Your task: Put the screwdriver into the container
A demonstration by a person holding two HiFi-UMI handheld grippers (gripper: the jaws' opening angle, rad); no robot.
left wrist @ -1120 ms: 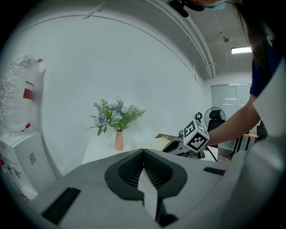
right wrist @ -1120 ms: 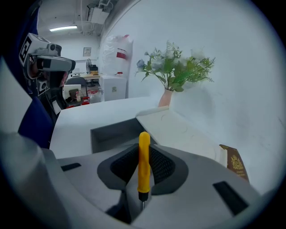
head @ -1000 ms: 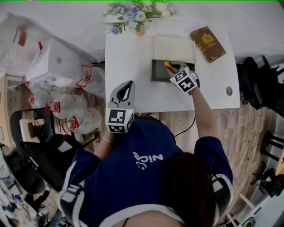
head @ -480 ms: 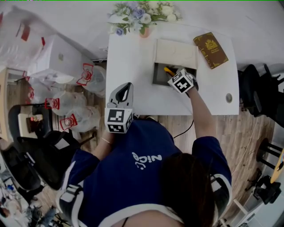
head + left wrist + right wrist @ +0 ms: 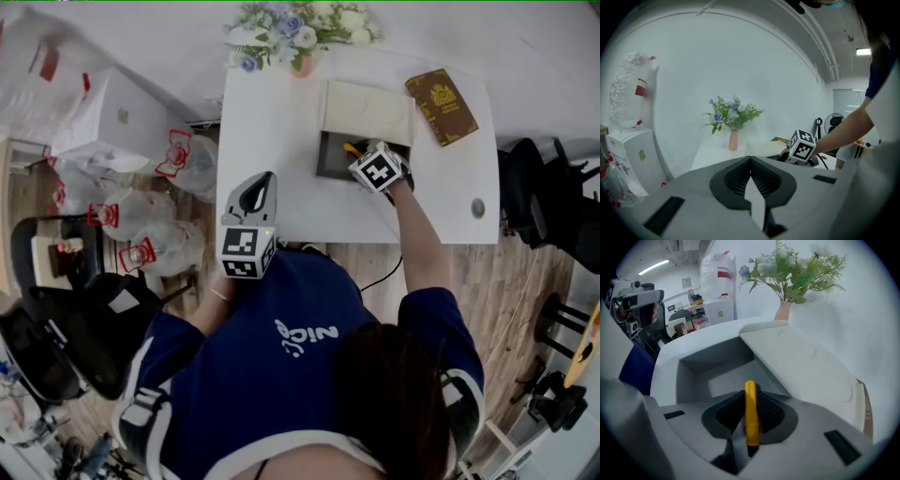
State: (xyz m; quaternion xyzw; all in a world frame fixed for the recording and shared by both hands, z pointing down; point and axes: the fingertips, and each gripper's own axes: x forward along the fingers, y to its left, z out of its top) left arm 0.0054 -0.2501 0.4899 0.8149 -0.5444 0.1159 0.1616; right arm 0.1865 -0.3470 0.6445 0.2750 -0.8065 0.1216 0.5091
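lower centre-left of the head view, the left gripper [image 5: 265, 180] rests with its jaws together on nothing. farther up, the right gripper [image 5: 364, 157] clamps the yellow screwdriver [image 5: 750, 416] over the open container [image 5: 712, 376]. it should sink below the rim, clear of the lid [image 5: 801, 362], before release.

On the white rectangular table [image 5: 272, 122]: one grey open-topped container [image 5: 324, 156], one yellow-handled screwdriver [image 5: 750, 413], one brown hardcover book [image 5: 441, 94], one pink vase of flowers [image 5: 298, 64].

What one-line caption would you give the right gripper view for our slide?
The right claw clamps a yellow-handled screwdriver just above the open grey container on the white table.
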